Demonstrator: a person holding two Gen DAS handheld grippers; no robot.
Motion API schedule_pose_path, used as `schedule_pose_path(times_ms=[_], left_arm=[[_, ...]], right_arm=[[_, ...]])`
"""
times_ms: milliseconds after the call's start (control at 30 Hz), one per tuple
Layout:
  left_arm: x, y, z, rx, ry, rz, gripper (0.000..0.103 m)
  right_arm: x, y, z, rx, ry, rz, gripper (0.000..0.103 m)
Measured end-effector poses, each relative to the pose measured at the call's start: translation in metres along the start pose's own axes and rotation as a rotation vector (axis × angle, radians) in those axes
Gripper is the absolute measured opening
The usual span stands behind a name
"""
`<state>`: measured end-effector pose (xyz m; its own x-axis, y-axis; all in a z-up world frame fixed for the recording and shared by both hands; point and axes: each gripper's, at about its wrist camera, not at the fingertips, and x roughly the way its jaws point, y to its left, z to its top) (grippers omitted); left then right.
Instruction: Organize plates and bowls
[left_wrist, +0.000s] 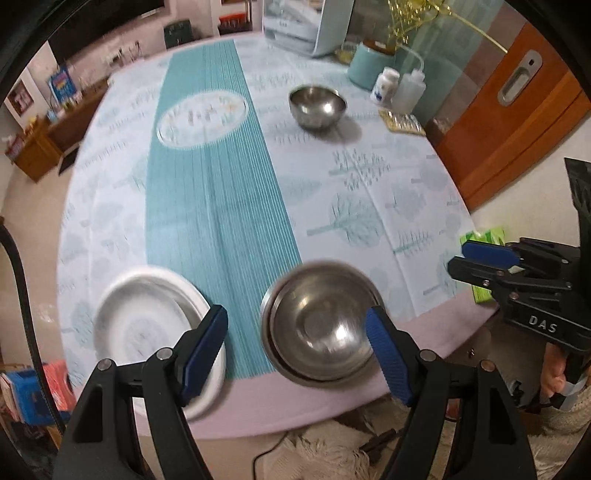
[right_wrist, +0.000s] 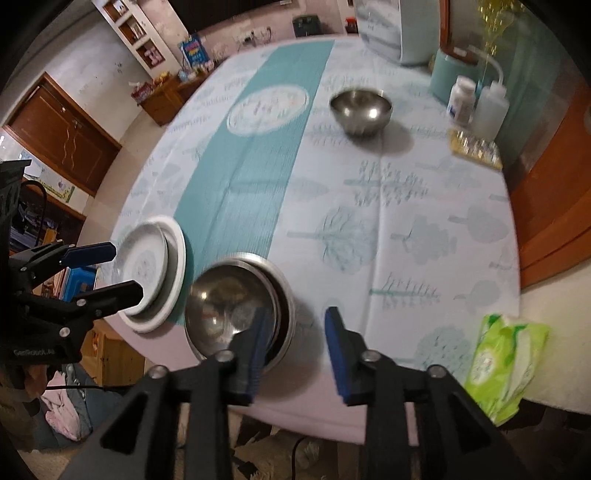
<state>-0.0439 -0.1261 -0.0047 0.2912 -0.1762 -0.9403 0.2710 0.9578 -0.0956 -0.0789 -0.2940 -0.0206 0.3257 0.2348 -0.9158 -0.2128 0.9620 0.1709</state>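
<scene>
Two nested steel bowls (left_wrist: 317, 325) (right_wrist: 236, 302) sit near the table's front edge. Left of them is a stack of white plates (left_wrist: 147, 332) (right_wrist: 151, 269). A single steel bowl (left_wrist: 317, 107) (right_wrist: 360, 107) stands far back on the right. A patterned oval plate (left_wrist: 201, 120) (right_wrist: 267, 109) lies on the teal runner. My left gripper (left_wrist: 295, 350) (right_wrist: 123, 271) hangs open above the gap between plates and bowls, holding nothing. My right gripper (right_wrist: 297, 347) (left_wrist: 469, 260) is above the bowls' right rim, its jaws apart with only tablecloth between them.
At the back right stand a teal pot (left_wrist: 369, 66), a white pill bottle (left_wrist: 386, 86) and a squeeze bottle (left_wrist: 410, 92), with a blister pack (left_wrist: 402, 122) beside them. A green wipes pack (right_wrist: 506, 354) lies at the front right edge. A white appliance (left_wrist: 306, 26) is at the far end.
</scene>
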Motion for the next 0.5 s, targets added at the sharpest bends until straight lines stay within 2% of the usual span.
schedule_pose_path(times_ms=[233, 367, 500], left_arm=[[-0.018, 0.007, 0.054, 0.058, -0.087, 0.075, 0.076], [-0.022, 0.015, 0.098, 0.068, -0.148, 0.077, 0.081], [-0.014, 0.019, 0.144, 0.082, -0.187, 0.07, 0.082]], right_arm=[[-0.017, -0.008, 0.043, 0.002, -0.072, -0.05, 0.033], [-0.022, -0.021, 0.075, 0.04, -0.096, -0.085, 0.033], [-0.023, -0.036, 0.104, 0.067, -0.117, -0.134, 0.033]])
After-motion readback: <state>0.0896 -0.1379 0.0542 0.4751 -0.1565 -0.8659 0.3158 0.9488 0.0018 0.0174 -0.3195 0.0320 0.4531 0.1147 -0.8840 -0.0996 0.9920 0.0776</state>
